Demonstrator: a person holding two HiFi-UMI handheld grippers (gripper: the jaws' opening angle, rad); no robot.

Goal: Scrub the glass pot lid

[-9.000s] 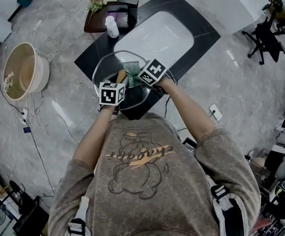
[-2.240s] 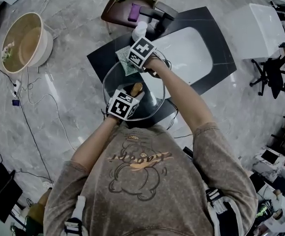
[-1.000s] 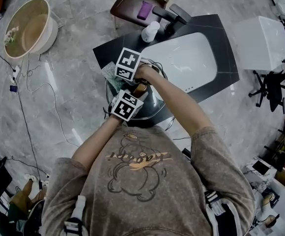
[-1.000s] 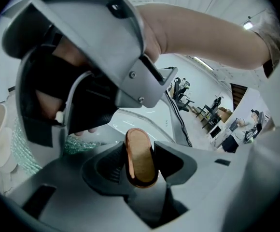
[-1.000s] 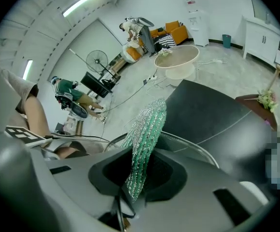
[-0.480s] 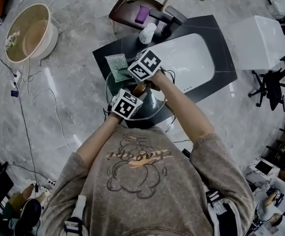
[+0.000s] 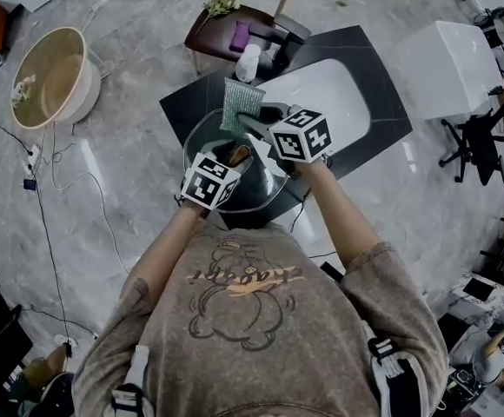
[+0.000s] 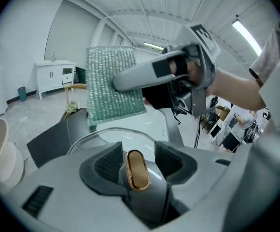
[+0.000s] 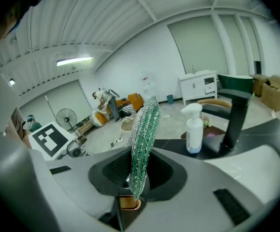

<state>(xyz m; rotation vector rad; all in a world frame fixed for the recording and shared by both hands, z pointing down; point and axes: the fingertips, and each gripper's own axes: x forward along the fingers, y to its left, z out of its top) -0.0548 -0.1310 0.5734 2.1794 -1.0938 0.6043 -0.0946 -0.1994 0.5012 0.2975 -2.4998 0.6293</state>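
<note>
My left gripper [image 7: 235,157] holds the glass pot lid [image 7: 261,186] by its bronze-capped knob [image 8: 137,169]. The knob sits between the two dark pads [image 8: 109,161], and the jaws are opening slightly. The lid's clear rim [image 8: 106,135] arcs just beyond the knob. My right gripper [image 7: 254,122] is shut on a green scrub pad [image 7: 241,102], which stands on edge between its jaws [image 9: 144,139]. The pad hangs in the air over the lid's far rim, apart from the glass. In the left gripper view the right gripper [image 8: 126,83] reaches in from the right with the pad [image 8: 112,88].
A black counter [image 7: 187,102] carries a white sink basin [image 7: 326,94], a black faucet [image 9: 234,117] and a white spray bottle [image 9: 194,129]. A beige tub [image 7: 48,76] and cables lie on the floor at the left. A white cabinet [image 7: 456,55] stands right.
My right gripper has carried the green pad from the lid's left side rightward across its far edge. The left gripper and lid have stayed nearly in place.
</note>
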